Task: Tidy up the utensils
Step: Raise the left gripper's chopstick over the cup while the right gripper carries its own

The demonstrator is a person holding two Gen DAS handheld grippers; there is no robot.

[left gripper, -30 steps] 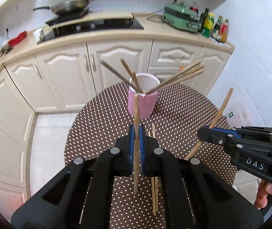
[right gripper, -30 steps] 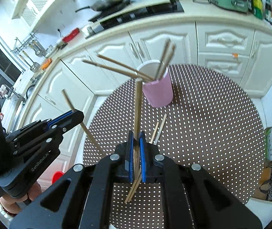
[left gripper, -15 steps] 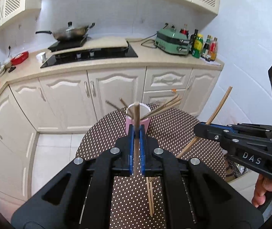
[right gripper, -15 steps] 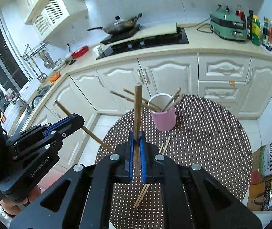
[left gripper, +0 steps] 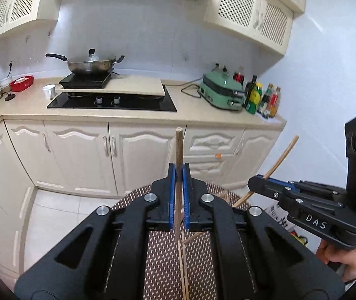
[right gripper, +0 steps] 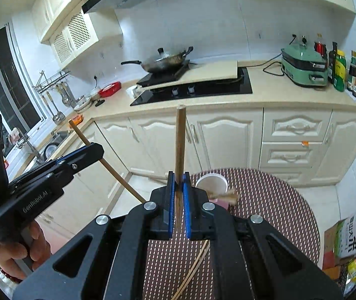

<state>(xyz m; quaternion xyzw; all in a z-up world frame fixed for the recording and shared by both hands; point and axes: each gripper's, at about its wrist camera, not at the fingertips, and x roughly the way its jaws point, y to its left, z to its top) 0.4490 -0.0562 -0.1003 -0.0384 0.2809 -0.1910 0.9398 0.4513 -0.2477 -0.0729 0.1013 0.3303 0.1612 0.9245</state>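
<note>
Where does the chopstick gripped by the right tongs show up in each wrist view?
Left wrist view: the chopstick slants up at right, clamped in the right tongs.
Right wrist view: the same chopstick stands upright at centre, between the blue pads.
Shared landmark: the green cooker on the counter, beside the bottles.
</note>
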